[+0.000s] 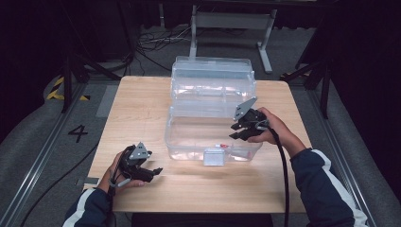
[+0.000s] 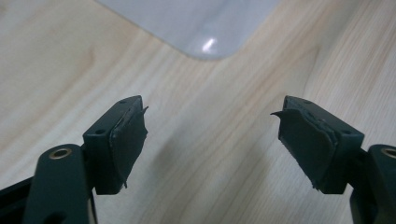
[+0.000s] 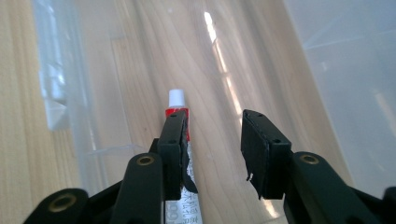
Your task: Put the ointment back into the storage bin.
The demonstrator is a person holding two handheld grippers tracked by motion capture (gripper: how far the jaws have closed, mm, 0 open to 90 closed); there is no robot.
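Right gripper (image 3: 212, 140) above red-banded, white-capped tube (image 3: 177, 109), seemingly released.

Quick headcount: one wooden counter (image 1: 142, 109) filling the middle of the high view. One clear plastic box (image 1: 213, 139) at centre frame, plus one clear lid (image 1: 213, 78) standing open just above it. One tube (image 3: 179, 116) with a white cap and red band, lying inside the box, centre of the right gripper view. Two claws total: left claw (image 1: 153, 173) at lower left, right claw (image 1: 235, 131) right of centre. Two hands, two dark sleeves with white stripes along the bottom edge.
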